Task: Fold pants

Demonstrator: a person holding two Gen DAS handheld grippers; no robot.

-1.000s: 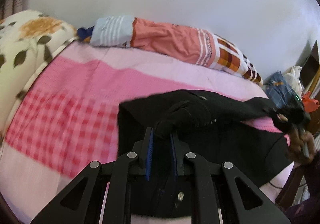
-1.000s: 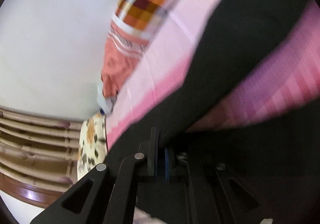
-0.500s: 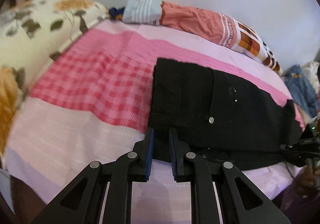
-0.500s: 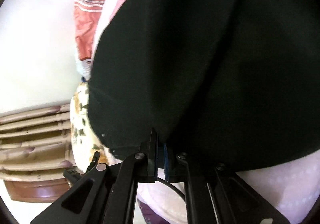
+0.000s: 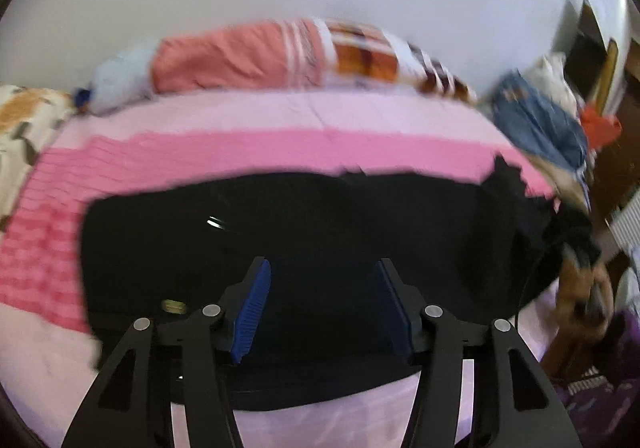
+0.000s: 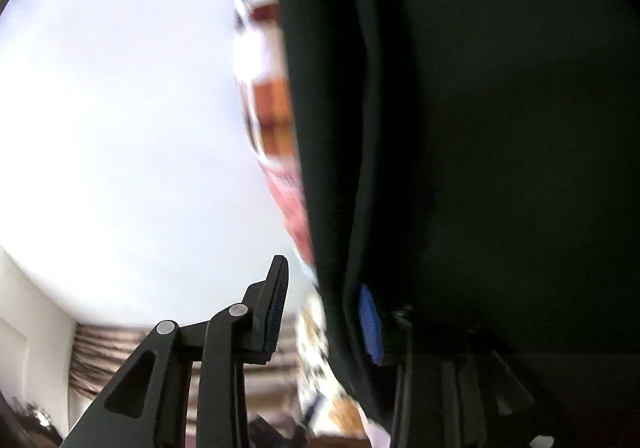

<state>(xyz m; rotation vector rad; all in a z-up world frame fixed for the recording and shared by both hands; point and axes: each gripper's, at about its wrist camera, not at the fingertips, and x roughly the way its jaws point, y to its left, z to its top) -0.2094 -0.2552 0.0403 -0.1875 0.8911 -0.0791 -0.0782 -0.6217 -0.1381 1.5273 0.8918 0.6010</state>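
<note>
The black pants [image 5: 320, 232] lie folded flat across the pink striped bedspread [image 5: 240, 139]. My left gripper [image 5: 324, 292] is open, its blue-padded fingers [image 5: 252, 308] spread just above the near edge of the pants, holding nothing. In the right wrist view the pants [image 6: 500, 127] fill the right side, very close. My right gripper [image 6: 324, 300] is open; the cloth's edge hangs between its fingers, against the right blue pad [image 6: 370, 324], not pinched. The person's hand with the right gripper [image 5: 580, 248] shows at the pants' right end.
A long orange, white and plaid pillow [image 5: 288, 55] lies along the white wall. A floral pillow [image 5: 20, 119] sits at the left. A pile of clothes with blue denim [image 5: 540, 123] is beyond the bed's right end.
Both grippers have opened and let go of the pants. The left gripper has pulled back and turned right; the pants now rest flat on the bed.
</note>
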